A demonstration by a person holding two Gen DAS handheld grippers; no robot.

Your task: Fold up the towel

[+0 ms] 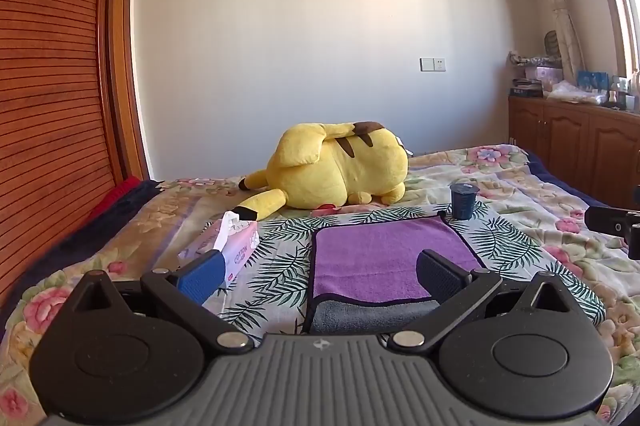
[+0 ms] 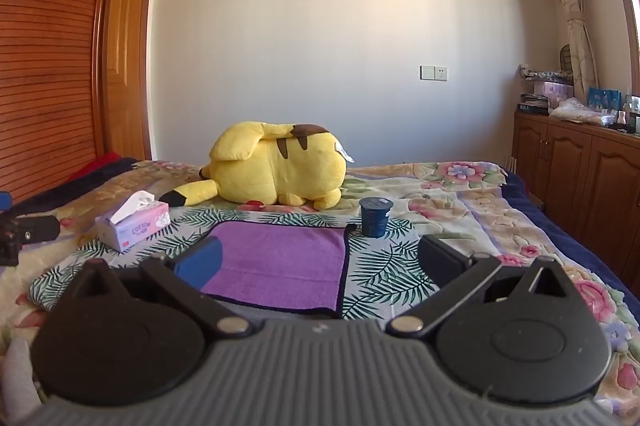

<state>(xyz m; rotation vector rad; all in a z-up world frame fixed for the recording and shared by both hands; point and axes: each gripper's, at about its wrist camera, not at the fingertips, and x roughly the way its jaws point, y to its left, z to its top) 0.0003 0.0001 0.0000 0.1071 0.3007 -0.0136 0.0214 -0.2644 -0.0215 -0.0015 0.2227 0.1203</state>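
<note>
A purple towel (image 1: 380,258) with dark trim lies on a leaf-print cloth on the bed, folded over so a strip of its grey underside (image 1: 372,318) shows at the near edge. It also shows in the right wrist view (image 2: 280,262). My left gripper (image 1: 320,274) is open and empty, just short of the towel's near edge. My right gripper (image 2: 320,262) is open and empty, before the towel's near right corner. Part of the right gripper shows at the right edge of the left wrist view (image 1: 616,226).
A tissue box (image 1: 228,246) sits left of the towel, a dark blue cup (image 1: 463,200) beyond its far right corner, and a yellow plush toy (image 1: 336,166) behind. A wooden wardrobe (image 1: 52,86) stands left, a cluttered cabinet (image 1: 580,138) right.
</note>
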